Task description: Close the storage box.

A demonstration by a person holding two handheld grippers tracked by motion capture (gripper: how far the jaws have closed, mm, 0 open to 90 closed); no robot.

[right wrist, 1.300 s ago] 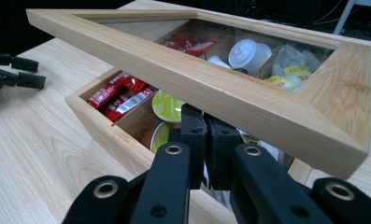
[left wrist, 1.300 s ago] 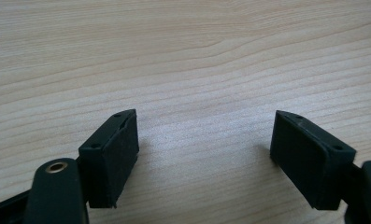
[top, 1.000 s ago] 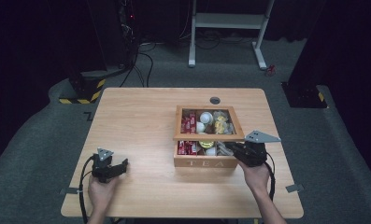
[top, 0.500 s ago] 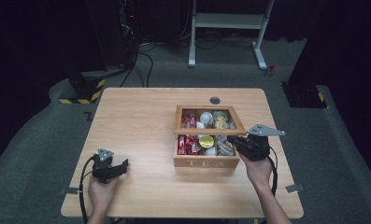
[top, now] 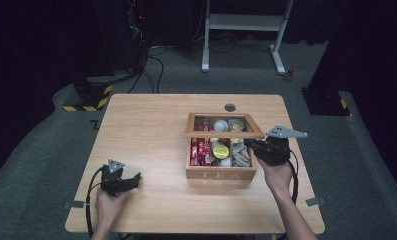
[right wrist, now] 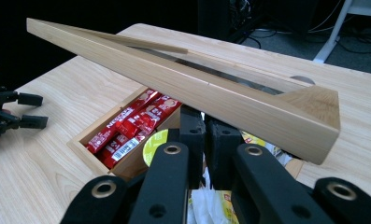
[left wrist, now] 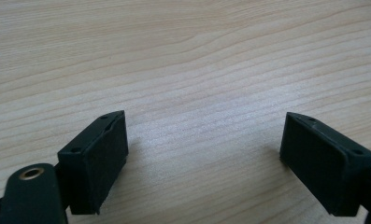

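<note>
Pushing up lid (right wrist: 211, 93), right gripper (right wrist: 204, 128) closed

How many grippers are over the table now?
2: the left tongs rest open at the table's near left; the right tongs, shut, lift the tea box lid.

Grey carpet floor (top: 46, 150), dark room, white stand (top: 246, 22).

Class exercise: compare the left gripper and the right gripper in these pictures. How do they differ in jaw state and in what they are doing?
The left gripper has its jaws wide apart, having just opened further, with nothing between them; the right gripper is shut. The left gripper rests low on bare table; the right gripper sits under the tea box's lid, propping it up. Both are black, two-jawed and hand-held.
</note>
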